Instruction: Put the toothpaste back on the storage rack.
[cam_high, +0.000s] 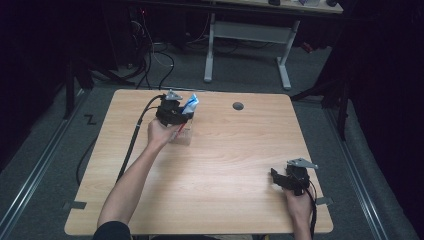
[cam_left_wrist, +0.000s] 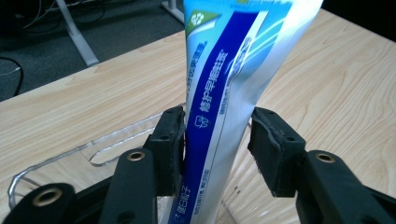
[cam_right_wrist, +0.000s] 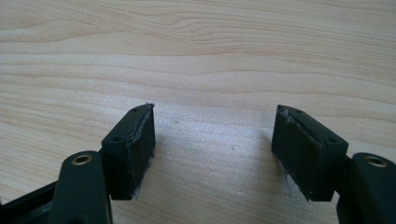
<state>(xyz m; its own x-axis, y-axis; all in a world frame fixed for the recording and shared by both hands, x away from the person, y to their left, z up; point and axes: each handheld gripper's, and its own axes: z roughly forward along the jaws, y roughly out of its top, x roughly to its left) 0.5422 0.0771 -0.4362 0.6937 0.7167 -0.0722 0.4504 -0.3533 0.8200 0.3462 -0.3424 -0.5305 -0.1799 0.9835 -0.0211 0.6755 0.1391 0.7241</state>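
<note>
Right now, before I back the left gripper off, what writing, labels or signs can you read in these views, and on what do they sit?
Toothpaste tube, blue band: Chinese characters running lengthwise, roughly "修护早橙装", too blurred to be sure.
Toothpaste tube, white panel by the band: smaller Chinese characters, unreadable.
Toothpaste tube, lower end: small white characters, unreadable.
Toothpaste tube, green corner: white round emblem, no legible words.
Table, clear container, left gripper, right gripper: no writing.

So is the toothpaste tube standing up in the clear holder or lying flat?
Standing, slightly tilted: the toothpaste tube rises from the clear holder between the left gripper's jaws.
</note>
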